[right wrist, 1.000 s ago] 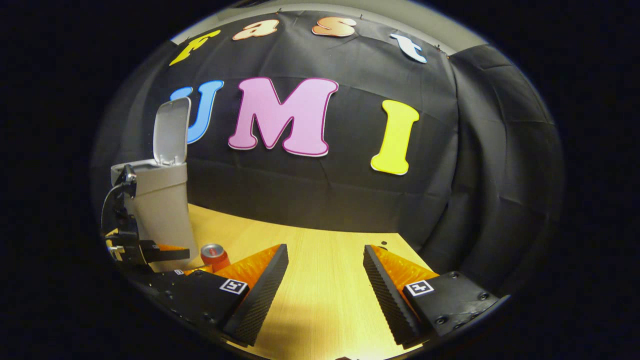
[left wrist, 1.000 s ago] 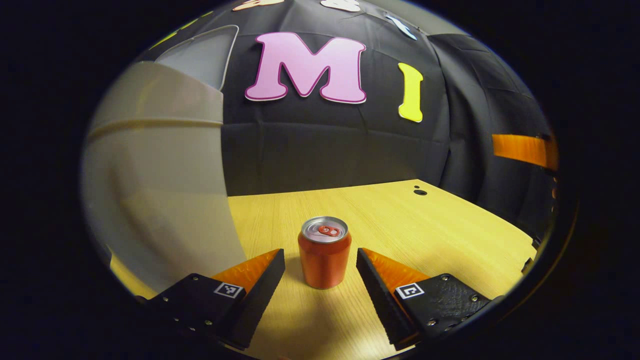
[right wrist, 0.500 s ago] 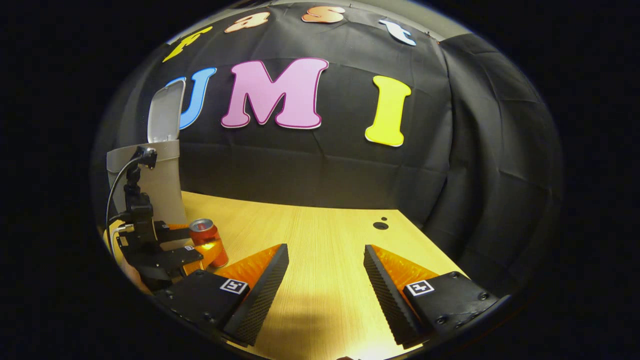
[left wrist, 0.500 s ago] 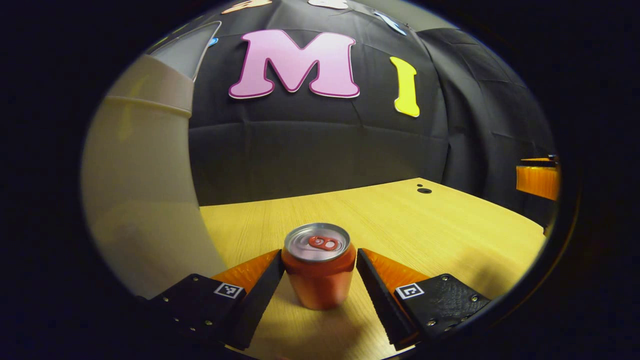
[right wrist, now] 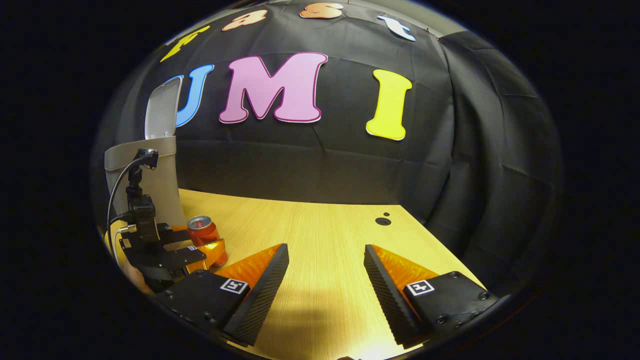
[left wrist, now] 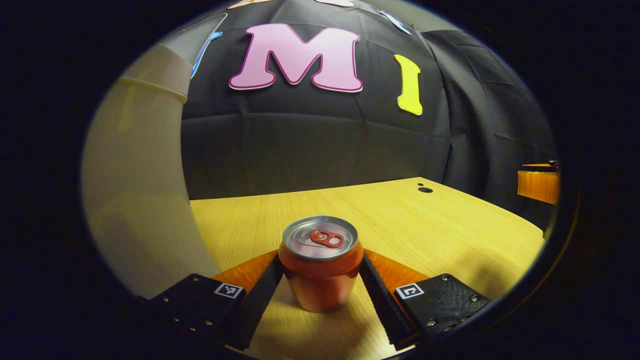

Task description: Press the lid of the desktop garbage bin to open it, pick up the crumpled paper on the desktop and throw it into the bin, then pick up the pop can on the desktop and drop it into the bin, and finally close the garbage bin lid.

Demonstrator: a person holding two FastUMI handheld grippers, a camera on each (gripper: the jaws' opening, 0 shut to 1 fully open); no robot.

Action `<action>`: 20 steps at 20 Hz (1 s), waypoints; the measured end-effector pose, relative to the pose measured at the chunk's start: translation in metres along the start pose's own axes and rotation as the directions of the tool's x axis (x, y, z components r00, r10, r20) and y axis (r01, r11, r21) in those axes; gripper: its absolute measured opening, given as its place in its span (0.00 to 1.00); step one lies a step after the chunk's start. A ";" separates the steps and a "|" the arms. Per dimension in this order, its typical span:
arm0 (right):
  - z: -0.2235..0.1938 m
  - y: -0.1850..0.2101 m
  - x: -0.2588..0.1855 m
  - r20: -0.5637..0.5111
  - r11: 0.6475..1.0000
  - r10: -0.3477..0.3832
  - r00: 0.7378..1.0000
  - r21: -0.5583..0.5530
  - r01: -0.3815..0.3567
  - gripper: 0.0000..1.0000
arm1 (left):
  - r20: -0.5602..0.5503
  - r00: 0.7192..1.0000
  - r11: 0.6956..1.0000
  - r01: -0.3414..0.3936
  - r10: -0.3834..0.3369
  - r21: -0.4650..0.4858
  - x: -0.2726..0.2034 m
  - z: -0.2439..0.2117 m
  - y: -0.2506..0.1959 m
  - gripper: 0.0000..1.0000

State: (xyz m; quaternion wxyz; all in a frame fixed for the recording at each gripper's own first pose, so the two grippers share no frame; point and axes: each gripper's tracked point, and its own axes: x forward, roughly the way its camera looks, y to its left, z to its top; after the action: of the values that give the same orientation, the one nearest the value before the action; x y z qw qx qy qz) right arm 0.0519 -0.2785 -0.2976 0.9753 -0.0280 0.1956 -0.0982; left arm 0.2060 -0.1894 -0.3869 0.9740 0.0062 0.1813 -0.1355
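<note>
- Through the left gripper view, my left hand-held gripper (left wrist: 320, 285) has the pop can (left wrist: 320, 262) between its two fingers; both inner faces lie against the can's sides, so I read it as pinching the can.
- The can stands upright on the tabletop (left wrist: 410, 225), its silver top and red pull tab facing up, its base on the wood.
- Just to the can's left in that view rises the pale wall of the garbage bin (left wrist: 140, 200), close beside my left finger; its lid (left wrist: 197, 35) is raised at the top edge.
- In the right gripper view I see the same bin (right wrist: 157, 185) at the far left of the tabletop (right wrist: 325, 235), its lid (right wrist: 162, 107) standing upright and open.
- There the can (right wrist: 204, 233) sits just in front of the bin's base, with the left hand-held gripper (right wrist: 202, 247) around it and a cable running up from its body.
- My right hand-held gripper (right wrist: 325, 290) is spread wide with nothing but bare wood between its fingers, well apart from the can and the bin.
- Two small dark holes (right wrist: 383, 220) mark the wood near the far right corner.
- From the left gripper view, a bit of the right gripper's finger shows at the far right edge.
</note>
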 end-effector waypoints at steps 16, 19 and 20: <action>-0.008 0.010 -0.003 -0.015 1.000 0.009 1.000 0.017 -0.009 0.99 | 0.124 0.989 0.995 0.089 -0.085 -0.033 -0.044 0.103 -0.011 0.83; -0.011 0.017 -0.004 -0.018 1.000 0.015 1.000 0.026 -0.014 0.98 | 0.193 0.975 0.993 0.113 -0.106 -0.025 -0.073 0.153 -0.008 0.83; -0.012 0.020 -0.004 -0.020 0.999 0.019 1.000 0.032 -0.019 0.99 | 0.213 0.971 0.992 0.120 -0.112 -0.026 -0.084 0.169 -0.008 0.83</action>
State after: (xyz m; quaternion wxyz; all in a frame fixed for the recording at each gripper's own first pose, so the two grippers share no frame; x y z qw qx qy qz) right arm 0.0470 -0.2585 -0.3089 0.9746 -0.0098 0.2040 -0.0923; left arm 0.1884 -0.1852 -0.1987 0.9781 -0.0375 0.0792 -0.1887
